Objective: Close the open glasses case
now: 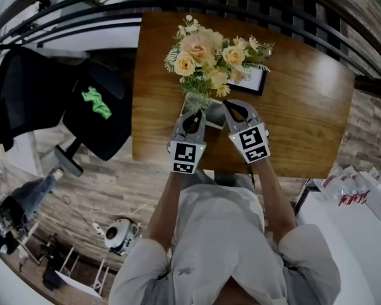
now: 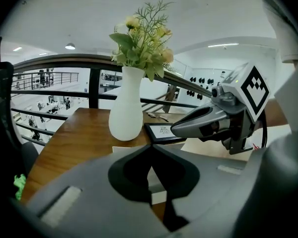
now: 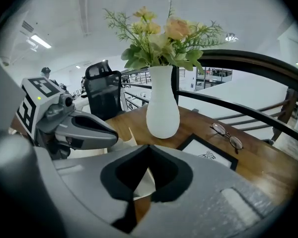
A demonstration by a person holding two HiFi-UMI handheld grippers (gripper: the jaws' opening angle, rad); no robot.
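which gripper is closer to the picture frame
The right gripper: the black picture frame lies just past its tip, while the left gripper sits further left, in front of the white vase.

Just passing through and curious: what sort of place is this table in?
Likely an upper gallery in a large office or lab building: the wooden table stands by a dark railing, a bright hall opens beyond it, and an office chair sits nearby.

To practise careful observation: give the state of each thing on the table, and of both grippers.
Case: open.
Glasses: on the table, outside the case.
Vase: upright, holding flowers.
Frame: lying flat.
Left gripper: shut, empty.
Right gripper: shut, empty.
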